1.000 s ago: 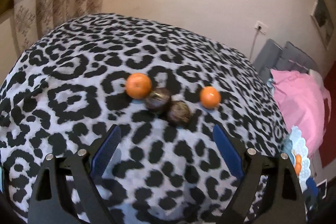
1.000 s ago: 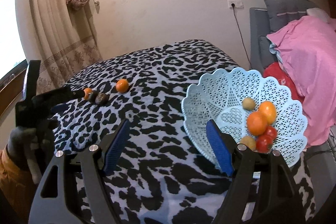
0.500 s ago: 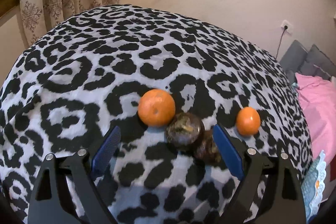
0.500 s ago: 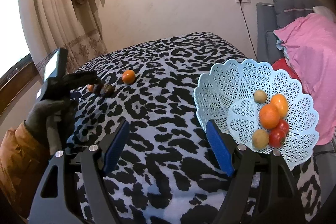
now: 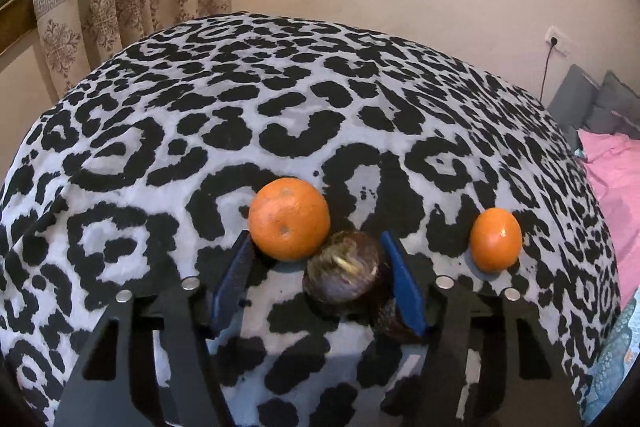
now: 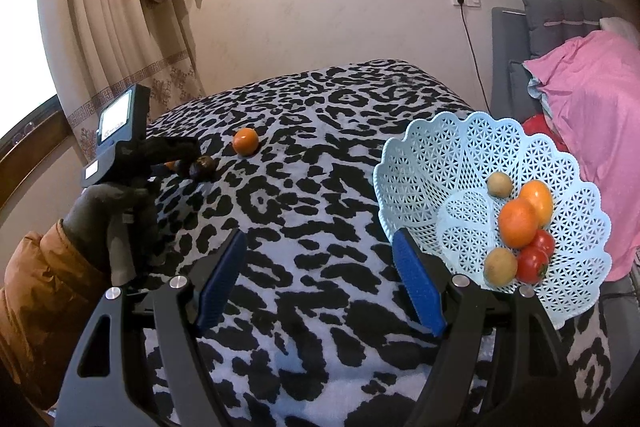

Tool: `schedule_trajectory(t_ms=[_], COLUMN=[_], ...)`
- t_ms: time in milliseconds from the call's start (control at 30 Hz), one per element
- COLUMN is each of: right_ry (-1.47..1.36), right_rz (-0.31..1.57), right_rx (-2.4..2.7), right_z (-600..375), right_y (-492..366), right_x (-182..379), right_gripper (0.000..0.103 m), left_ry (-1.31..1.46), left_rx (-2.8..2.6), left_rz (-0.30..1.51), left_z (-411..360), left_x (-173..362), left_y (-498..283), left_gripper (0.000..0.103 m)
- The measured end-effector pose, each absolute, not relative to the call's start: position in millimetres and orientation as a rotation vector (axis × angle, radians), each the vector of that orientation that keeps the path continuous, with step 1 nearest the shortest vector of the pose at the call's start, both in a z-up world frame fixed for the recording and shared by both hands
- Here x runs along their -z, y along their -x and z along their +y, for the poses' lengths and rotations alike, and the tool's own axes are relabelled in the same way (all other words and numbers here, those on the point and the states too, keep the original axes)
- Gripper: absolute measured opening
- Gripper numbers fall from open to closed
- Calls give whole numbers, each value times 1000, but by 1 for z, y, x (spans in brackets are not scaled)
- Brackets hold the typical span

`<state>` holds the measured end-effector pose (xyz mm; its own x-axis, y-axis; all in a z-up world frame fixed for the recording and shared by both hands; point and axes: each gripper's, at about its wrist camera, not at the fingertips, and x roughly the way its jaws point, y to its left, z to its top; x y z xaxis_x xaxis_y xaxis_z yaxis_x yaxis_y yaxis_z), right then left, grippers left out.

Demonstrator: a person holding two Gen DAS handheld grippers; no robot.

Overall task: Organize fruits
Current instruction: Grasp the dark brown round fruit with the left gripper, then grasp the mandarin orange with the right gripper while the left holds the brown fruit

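On the leopard-print bedspread (image 5: 280, 115) lie a large orange (image 5: 289, 218), a smaller orange (image 5: 496, 239) and two dark purple fruits. The nearer purple fruit (image 5: 342, 273) sits between the jaws of my left gripper (image 5: 315, 239), which are closing; the right pad is at its side, the left pad still off it, beside the large orange. The second purple fruit (image 5: 390, 319) is half hidden behind the right finger. In the right wrist view my right gripper (image 6: 320, 239) hangs open and empty above the bedspread, beside a light blue lattice basket (image 6: 440, 155).
The basket holds several fruits: oranges (image 6: 518, 223), tomatoes (image 6: 532, 265) and brownish ones (image 6: 500, 265). A gloved hand with an orange sleeve (image 6: 36, 267) holds the left gripper. A pink blanket (image 6: 592, 115) and a grey headboard lie to the right, a curtain (image 6: 120, 27) behind.
My left gripper has come forward and down onto the fruit cluster, and its jaws have narrowed around the nearer purple fruit. The right gripper has stayed put.
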<state>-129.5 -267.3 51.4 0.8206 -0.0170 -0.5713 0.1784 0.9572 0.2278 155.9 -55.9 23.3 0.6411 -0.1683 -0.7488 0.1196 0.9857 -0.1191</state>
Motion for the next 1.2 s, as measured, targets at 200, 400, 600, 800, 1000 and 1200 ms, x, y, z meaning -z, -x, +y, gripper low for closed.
schedule_trajectory(t_ms=[200, 400, 600, 800, 1000, 1200], right_ry=[-272, -261, -248, -235, -225, -246], right_rz=[606, 613, 624, 651, 688, 732], right_rx=[96, 75, 49, -14, -87, -98], right_z=[-263, -254, -246, -231, -211, -206], right_y=[126, 120, 111, 81, 36, -19], right_x=[-51, -50, -52, -53, -52, -48], right_gripper=[77, 77, 77, 77, 77, 77], left_ry=[99, 139, 183, 187, 194, 222], left_rx=[224, 249, 240, 204, 194, 198], left_rz=[877, 871, 860, 808, 760, 751], left_z=[-47, -26, 2, 23, 35, 39], left_x=[-24, -24, -25, -31, -32, -29], left_y=[-137, -117, -98, -80, -69, -69], left_gripper=[40, 40, 40, 40, 40, 40])
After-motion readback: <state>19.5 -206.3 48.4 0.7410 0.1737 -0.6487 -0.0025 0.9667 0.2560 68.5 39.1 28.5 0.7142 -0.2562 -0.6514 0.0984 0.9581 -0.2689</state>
